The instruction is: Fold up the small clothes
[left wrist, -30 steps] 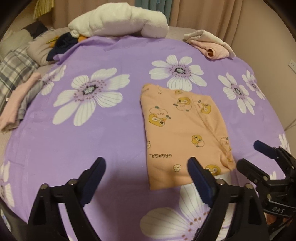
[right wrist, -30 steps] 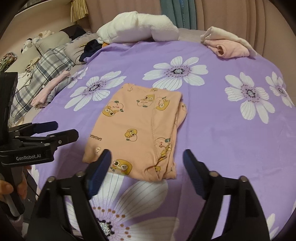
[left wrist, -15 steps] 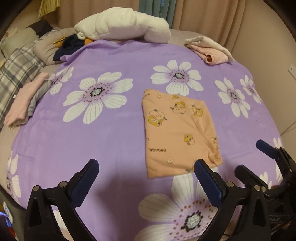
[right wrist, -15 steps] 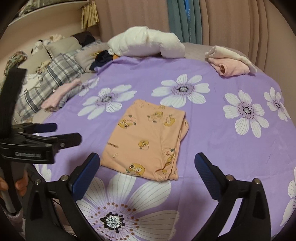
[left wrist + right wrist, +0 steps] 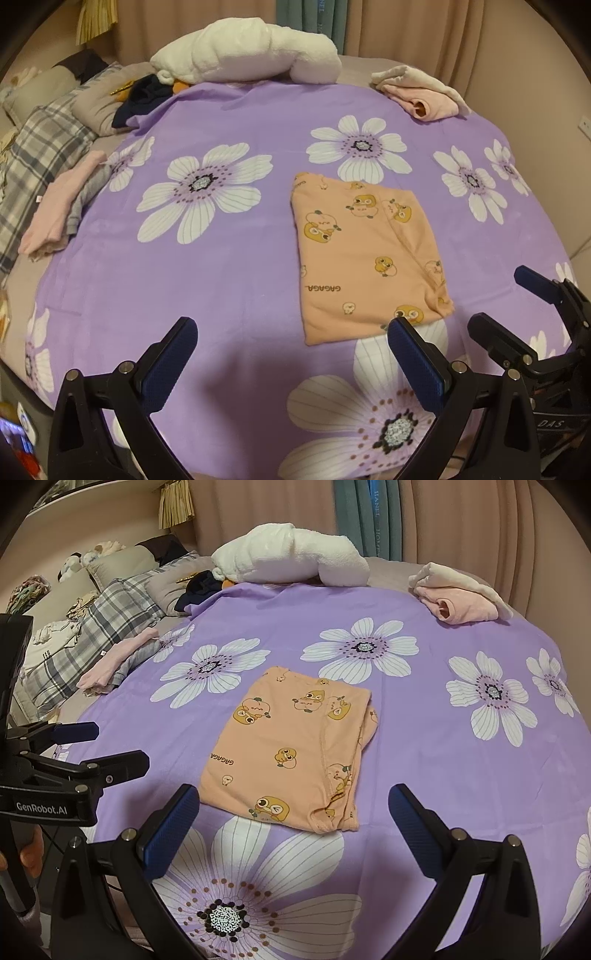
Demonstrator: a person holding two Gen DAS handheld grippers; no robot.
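Observation:
A small peach garment with yellow cartoon prints (image 5: 365, 254) lies folded into a flat rectangle on the purple flowered bedspread (image 5: 221, 280); it also shows in the right wrist view (image 5: 295, 749). My left gripper (image 5: 291, 358) is open and empty, above the spread just short of the garment's near left corner. My right gripper (image 5: 291, 823) is open and empty, just short of the garment's near edge. Each gripper shows in the other's view, the right one (image 5: 517, 306) at the right and the left one (image 5: 96, 744) at the left.
A white rolled blanket (image 5: 247, 55) lies at the far edge. A folded pink and cream garment (image 5: 421, 92) lies at the far right. Pink and grey clothes (image 5: 62, 206), a plaid cloth (image 5: 33, 162) and dark clothing (image 5: 144, 96) lie at the left. Curtains hang behind.
Both grippers have pulled back from the garment and risen, so it looks smaller and farther. Both stay open. The garment has not moved.

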